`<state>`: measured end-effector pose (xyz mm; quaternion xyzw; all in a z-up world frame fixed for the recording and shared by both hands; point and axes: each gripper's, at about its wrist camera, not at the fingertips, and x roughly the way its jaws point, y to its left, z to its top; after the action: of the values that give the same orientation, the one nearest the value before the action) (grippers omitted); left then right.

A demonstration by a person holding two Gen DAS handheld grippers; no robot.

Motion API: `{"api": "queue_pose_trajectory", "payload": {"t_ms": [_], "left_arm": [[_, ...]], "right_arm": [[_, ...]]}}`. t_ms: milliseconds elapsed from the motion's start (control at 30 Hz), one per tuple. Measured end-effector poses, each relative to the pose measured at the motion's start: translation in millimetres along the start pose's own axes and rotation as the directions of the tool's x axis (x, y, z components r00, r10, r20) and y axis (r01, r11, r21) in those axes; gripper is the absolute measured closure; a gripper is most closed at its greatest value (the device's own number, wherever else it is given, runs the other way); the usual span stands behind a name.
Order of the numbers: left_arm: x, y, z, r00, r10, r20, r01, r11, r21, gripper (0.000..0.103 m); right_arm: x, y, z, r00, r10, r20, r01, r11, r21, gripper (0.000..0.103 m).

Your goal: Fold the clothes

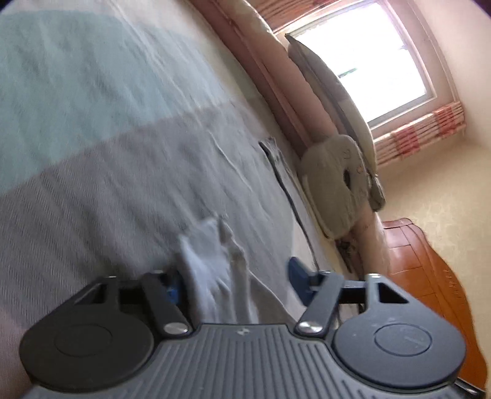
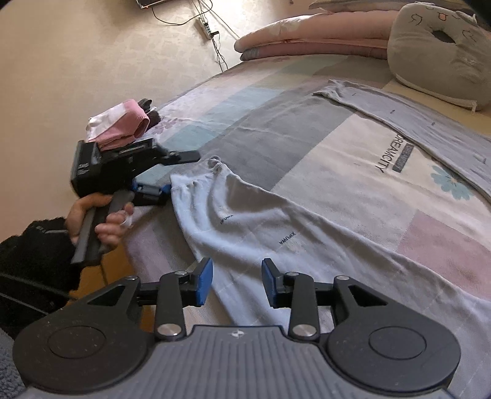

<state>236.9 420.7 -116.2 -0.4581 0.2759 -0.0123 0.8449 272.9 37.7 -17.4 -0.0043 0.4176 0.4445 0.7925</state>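
A: Start near. What sits closest in the right wrist view?

B: The right gripper [image 2: 236, 280], its blue-padded fingers [image 2: 205, 280] spread apart with nothing between them. It hovers just above the hem edge of a pale blue-white long-sleeved garment with small dark lettering [image 2: 276, 230], which lies spread across the patchwork bedspread of grey, teal, pink and cream blocks [image 2: 337, 159].

A: And the other tool?

B: The left gripper [image 2: 167, 190] is at the garment's far left end, by the cuff. A bare hand [image 2: 98, 221] coming out of a dark fuzzy sleeve [image 2: 30, 242] grips its grey handle from below, the tool pointing level toward the cloth. In the left wrist view, which is blurred by motion, the fingers [image 1: 299, 276] stand apart and a bunched fold of that same pale cloth [image 1: 214, 264] rises between them, lying against the left-side finger. Whether the pads actually pinch it, I cannot tell.

A: Any containers holding anything?

B: I can make out no box or basket. Beyond the left gripper, a small heap of pink and white clothing with a dark piece [image 2: 122, 125] rests on the bed's edge.

A: Farther on?

B: A grey flat-laid shirt [image 2: 414, 122] lies further up the bedspread, apart from the pale garment. Past it sits a grey ring-shaped plush cushion with a stitched face [image 2: 438, 52], beside stacked pink folded quilts [image 2: 307, 40]. On the beige floor lies a white power strip with black cables [image 2: 205, 26].
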Motion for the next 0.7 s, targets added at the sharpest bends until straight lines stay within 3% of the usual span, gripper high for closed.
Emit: {"api": "queue_pose_trajectory", "payload": {"t_ms": [33,100,233,533,700], "left_arm": [[2,-1,-1,1.0,0.024,-0.005,-0.024,1.0,0.016,0.071],[3,-4,-2,0.995,0.096,-0.024,-0.095,0.994,0.054,0.1],[-14,-19,-7,0.984,0.18,0.014,-0.18,0.972,0.154,0.1],[-56,-43,-15,0.967,0.24,0.086,-0.254,0.942,0.222,0.1],[-44,-44,-8,0.963,0.259,0.077,-0.27,0.931,0.247,0.1]], "right_arm": [[-3,0,-1,1.0,-0.006,0.004,0.006,1.0,-0.003,0.063],[-13,-4,-5,0.999,-0.035,0.013,0.035,0.999,0.003,0.06],[-33,-15,-16,0.995,-0.095,0.024,0.094,0.995,0.045,0.058],[-66,-50,-56,0.977,-0.212,-0.005,0.209,0.959,0.191,0.056],[-69,-53,-63,0.972,-0.235,-0.025,0.236,0.96,0.15,0.056]]}}
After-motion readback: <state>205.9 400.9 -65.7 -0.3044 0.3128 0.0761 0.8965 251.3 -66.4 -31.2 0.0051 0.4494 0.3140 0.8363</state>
